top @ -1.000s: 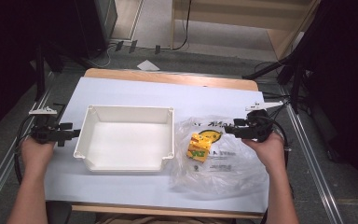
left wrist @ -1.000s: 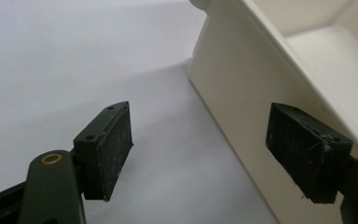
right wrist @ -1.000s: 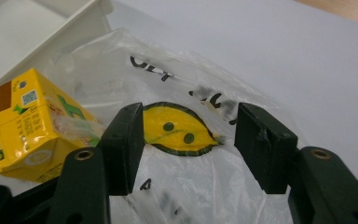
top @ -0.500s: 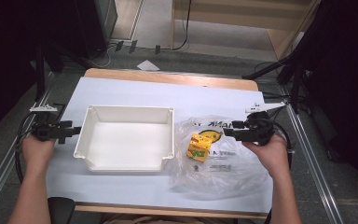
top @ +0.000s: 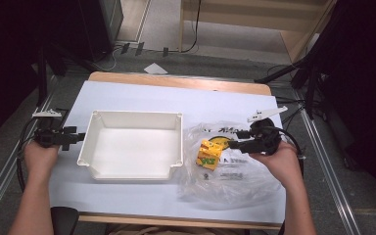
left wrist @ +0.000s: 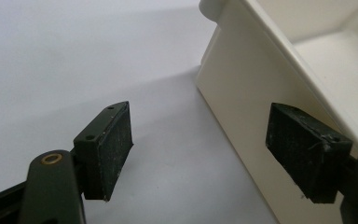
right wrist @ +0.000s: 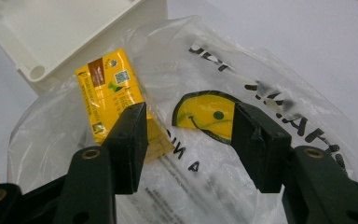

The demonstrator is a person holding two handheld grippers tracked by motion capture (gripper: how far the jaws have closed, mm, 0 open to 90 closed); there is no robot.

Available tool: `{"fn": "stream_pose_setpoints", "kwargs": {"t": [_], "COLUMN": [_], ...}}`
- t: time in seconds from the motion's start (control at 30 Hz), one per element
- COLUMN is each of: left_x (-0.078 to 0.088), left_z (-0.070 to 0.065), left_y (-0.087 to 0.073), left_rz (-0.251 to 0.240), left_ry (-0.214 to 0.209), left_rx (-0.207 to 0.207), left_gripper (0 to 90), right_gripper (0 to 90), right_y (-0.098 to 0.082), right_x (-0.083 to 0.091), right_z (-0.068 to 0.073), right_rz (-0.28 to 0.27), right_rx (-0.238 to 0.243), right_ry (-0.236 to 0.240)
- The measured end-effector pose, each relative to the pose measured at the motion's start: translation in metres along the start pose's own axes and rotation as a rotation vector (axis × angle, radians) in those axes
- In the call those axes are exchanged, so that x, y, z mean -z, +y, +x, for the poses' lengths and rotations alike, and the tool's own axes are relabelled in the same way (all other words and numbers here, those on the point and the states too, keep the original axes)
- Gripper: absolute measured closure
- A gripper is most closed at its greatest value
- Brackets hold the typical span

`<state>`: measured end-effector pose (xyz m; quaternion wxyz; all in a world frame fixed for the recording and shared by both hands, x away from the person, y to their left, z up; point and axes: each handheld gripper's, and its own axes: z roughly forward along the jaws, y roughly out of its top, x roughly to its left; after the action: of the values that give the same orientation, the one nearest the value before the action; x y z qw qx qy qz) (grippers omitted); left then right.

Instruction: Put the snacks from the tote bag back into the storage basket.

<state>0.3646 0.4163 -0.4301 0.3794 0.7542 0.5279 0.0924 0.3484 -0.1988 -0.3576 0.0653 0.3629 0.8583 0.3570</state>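
Right gripper [top: 236,144] released, hovering above bag [top: 235,171]; yellow carton [top: 208,154] just toward tray [top: 132,169]. Left gripper [top: 77,137] released at tray's desk-left wall.

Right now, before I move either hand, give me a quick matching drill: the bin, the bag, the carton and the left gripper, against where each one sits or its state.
Things:
1. white bin
2. clear plastic bag
3. yellow carton
4. left gripper

Places or states:
A. inside the bag
B. open, beside the bin's left wall
C. empty, middle of the table
D. lying flat, right of the bin

Pairs: 1-C, 2-D, 3-A, 4-B
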Motion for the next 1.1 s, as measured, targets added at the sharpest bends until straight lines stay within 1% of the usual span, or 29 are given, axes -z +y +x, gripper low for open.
{"fn": "stream_pose_setpoints", "kwargs": {"t": [0.03, 0.17, 0.23, 0.27, 0.33, 0.4, 0.47, 0.5, 0.57, 0.6, 0.7, 0.73, 0.83, 0.9, 0.97, 1.0, 1.1], "left_x": [0.000, 0.000, 0.001, 0.001, 0.000, 0.000, 0.000, 0.001, 0.001, 0.001, 0.001, 0.001, 0.002, 0.002, 0.001, 0.001, 0.002], "left_z": [0.000, 0.000, 0.000, -0.001, -0.001, -0.002, -0.002, -0.002, -0.002, -0.002, -0.003, -0.003, -0.003, -0.003, -0.004, -0.004, -0.004], "left_y": [0.000, 0.000, 0.000, 0.000, 0.000, 0.000, 0.000, 0.000, -0.001, -0.001, -0.001, -0.001, -0.002, -0.002, -0.002, -0.002, -0.002], "left_rz": [0.001, 0.000, 0.001, 0.004, 0.008, 0.009, 0.010, 0.008, 0.006, 0.006, 0.012, 0.012, 0.011, 0.009, 0.011, 0.013, 0.013], "left_ry": [0.001, 0.004, 0.003, 0.004, 0.002, 0.003, 0.004, 0.004, 0.004, 0.004, 0.006, 0.006, 0.003, 0.005, 0.009, 0.008, 0.007], "left_rx": [0.000, 0.001, -0.001, -0.003, -0.004, -0.008, -0.009, -0.010, -0.009, -0.009, -0.013, -0.013, -0.016, -0.015, -0.017, -0.017, -0.018], "left_gripper": [24.0, 23.9, 23.9, 24.0, 23.9, 23.9, 24.0, 24.0, 23.9, 23.9, 24.0, 24.0, 23.9, 24.0, 24.0, 24.0, 24.0], "right_gripper": [46.7, 45.9, 45.7, 45.7, 45.7, 45.7, 45.7, 45.7, 45.7, 45.7, 45.4, 45.4, 44.9, 44.7, 43.5, 43.1, 42.6], "right_y": [0.001, 0.003, 0.005, 0.007, 0.010, 0.011, 0.011, 0.011, 0.012, 0.012, 0.013, 0.013, 0.016, 0.016, 0.017, 0.017, 0.018], "right_x": [0.000, -0.002, -0.002, -0.001, -0.001, -0.001, -0.002, -0.004, -0.005, -0.005, -0.008, -0.008, -0.011, -0.013, -0.016, -0.018, -0.019], "right_z": [0.002, 0.007, 0.011, 0.013, 0.017, 0.018, 0.020, 0.020, 0.022, 0.022, 0.026, 0.026, 0.030, 0.031, 0.034, 0.035, 0.036], "right_rz": [0.007, 0.029, 0.027, 0.025, 0.033, 0.039, 0.052, 0.054, 0.071, 0.071, 0.097, 0.097, 0.119, 0.127, 0.149, 0.153, 0.165], "right_rx": [-0.001, 0.024, 0.030, 0.034, 0.046, 0.063, 0.064, 0.076, 0.076, 0.076, 0.096, 0.096, 0.116, 0.115, 0.123, 0.133, 0.137], "right_ry": [0.002, 0.012, 0.045, 0.053, 0.045, 0.049, 0.054, 0.052, 0.052, 0.052, 0.053, 0.053, 0.057, 0.060, 0.061, 0.061, 0.061]}}
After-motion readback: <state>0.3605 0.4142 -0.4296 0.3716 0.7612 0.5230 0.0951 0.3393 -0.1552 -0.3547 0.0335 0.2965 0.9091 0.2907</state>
